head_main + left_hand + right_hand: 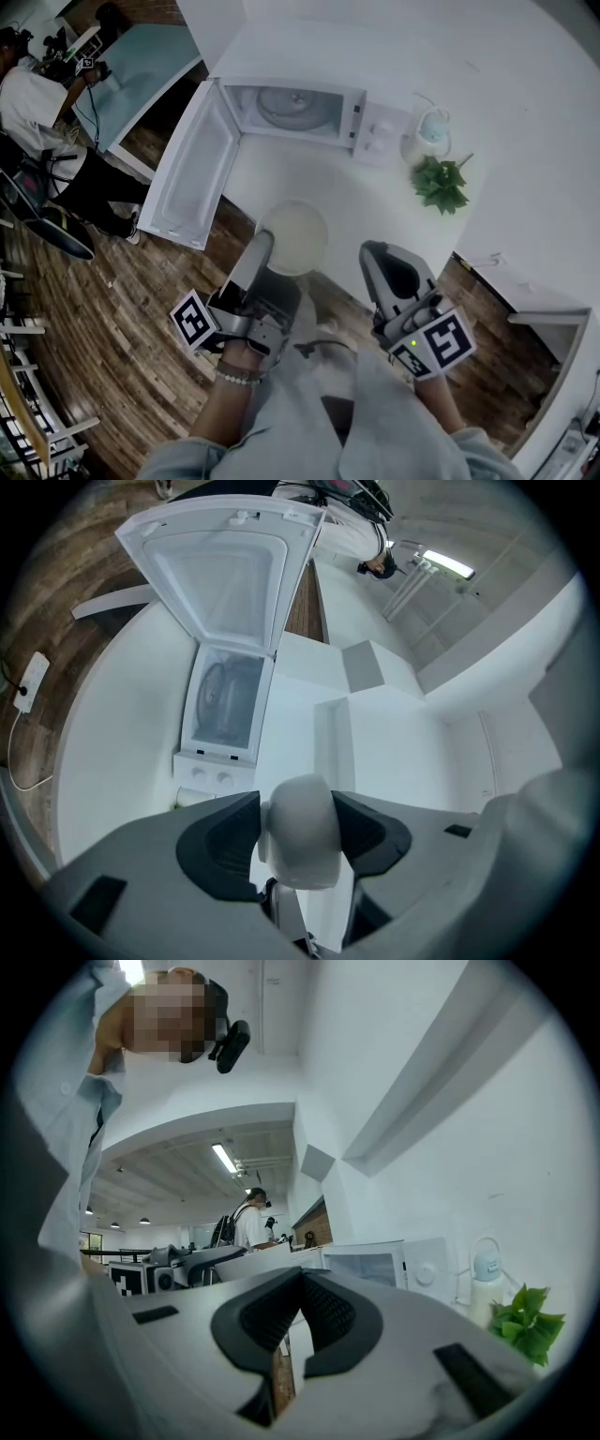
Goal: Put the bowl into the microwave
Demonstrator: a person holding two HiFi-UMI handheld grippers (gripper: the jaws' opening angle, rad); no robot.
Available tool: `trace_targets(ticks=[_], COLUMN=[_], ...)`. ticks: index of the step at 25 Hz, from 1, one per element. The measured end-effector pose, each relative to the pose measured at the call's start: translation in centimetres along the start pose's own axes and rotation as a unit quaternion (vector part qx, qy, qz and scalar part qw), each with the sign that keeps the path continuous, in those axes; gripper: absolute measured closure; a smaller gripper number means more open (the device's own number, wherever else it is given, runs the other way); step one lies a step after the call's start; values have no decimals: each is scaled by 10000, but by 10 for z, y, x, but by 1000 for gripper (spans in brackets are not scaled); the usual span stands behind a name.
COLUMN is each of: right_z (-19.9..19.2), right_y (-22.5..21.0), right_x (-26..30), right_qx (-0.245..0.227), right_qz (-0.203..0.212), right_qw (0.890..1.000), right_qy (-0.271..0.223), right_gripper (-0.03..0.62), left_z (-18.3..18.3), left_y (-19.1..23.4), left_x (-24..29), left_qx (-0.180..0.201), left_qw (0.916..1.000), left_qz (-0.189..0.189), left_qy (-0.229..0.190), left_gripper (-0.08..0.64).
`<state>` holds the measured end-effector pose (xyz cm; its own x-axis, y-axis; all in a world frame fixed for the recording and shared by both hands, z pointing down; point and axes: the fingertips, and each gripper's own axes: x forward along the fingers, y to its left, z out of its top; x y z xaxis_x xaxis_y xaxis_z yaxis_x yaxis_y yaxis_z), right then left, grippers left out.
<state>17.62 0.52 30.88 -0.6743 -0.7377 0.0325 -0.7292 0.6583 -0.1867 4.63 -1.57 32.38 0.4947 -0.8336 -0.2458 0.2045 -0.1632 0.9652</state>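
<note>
The white surface (525, 122) carries the microwave (291, 105), whose door (187, 178) is swung wide toward 8 o'clock. The left gripper (262, 246) has its jaws clamped on the rim of the bowl (298, 234), at 6 o'clock from the microwave. The right gripper (386, 255), at 3 o'clock from the bowl, has its jaws pressed together on nothing. A plant (441, 183) sits at 2 o'clock.

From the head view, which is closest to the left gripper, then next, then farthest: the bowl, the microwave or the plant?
1. Bowl, clamped by the left gripper.
2. Microwave, behind it, door open.
3. Plant, far right.
</note>
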Motion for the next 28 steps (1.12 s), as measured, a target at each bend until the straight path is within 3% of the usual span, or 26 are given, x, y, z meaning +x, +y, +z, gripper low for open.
trace_targets(ticks=[28], right_z=[-8], right_y=[-66], right_x=[117], right_qx=[28], right_qz=[-283], right_qw=[9988], right_qy=[399], right_gripper=[591], left_z=[94], left_y=[43], left_x=[102], left_qx=[42], left_qw=[9991], left_qz=[333], left_qy=[253], left_gripper=[336])
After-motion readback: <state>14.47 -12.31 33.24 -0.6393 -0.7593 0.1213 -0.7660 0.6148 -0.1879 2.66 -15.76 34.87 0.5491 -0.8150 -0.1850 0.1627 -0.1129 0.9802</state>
